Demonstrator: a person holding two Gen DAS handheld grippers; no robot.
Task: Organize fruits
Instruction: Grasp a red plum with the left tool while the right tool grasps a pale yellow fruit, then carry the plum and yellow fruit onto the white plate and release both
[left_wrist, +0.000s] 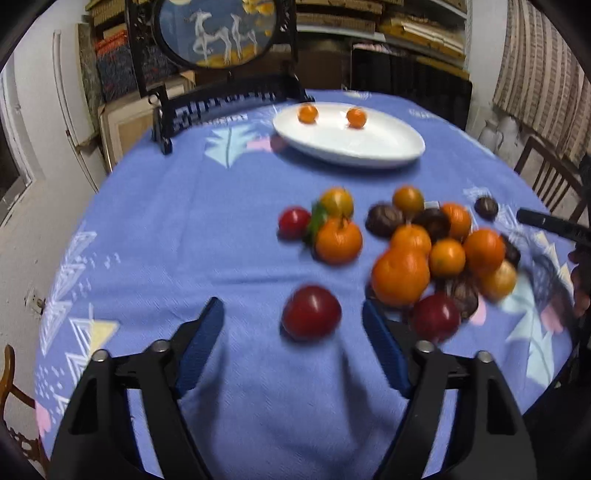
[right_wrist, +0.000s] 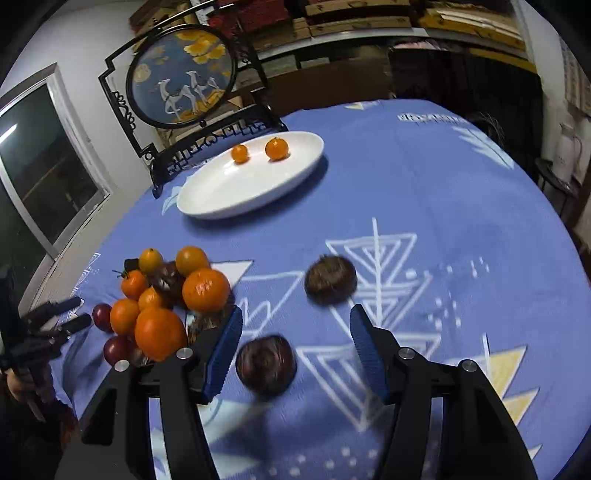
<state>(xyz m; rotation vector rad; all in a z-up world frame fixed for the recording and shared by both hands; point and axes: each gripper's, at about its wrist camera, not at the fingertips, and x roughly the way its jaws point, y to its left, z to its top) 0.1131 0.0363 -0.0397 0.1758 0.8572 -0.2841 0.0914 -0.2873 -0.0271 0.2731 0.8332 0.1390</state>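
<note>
Dim indoor light, warm on the shelves at the back, and both fisheye views bend hard at the rims, corners gone black. Motion blur smears the fruit pile (left_wrist: 424, 243) in the left view; the red fruit (left_wrist: 311, 312) up front is soft-edged. The white plate (right_wrist: 221, 192) glares bright (nearly washed out). Soft shadows fall under the plate, and both brown fruits (right_wrist: 266, 363) streak.

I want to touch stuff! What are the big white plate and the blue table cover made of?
The white plate looks like glazed ceramic or porcelain: smooth, glossy, with soft light glints on its rim, though it could be hard plastic. The blue table cover looks like woven cloth with a matte finish: a fine ribbed weave shows, and it has soft folds near the left gripper.
</note>
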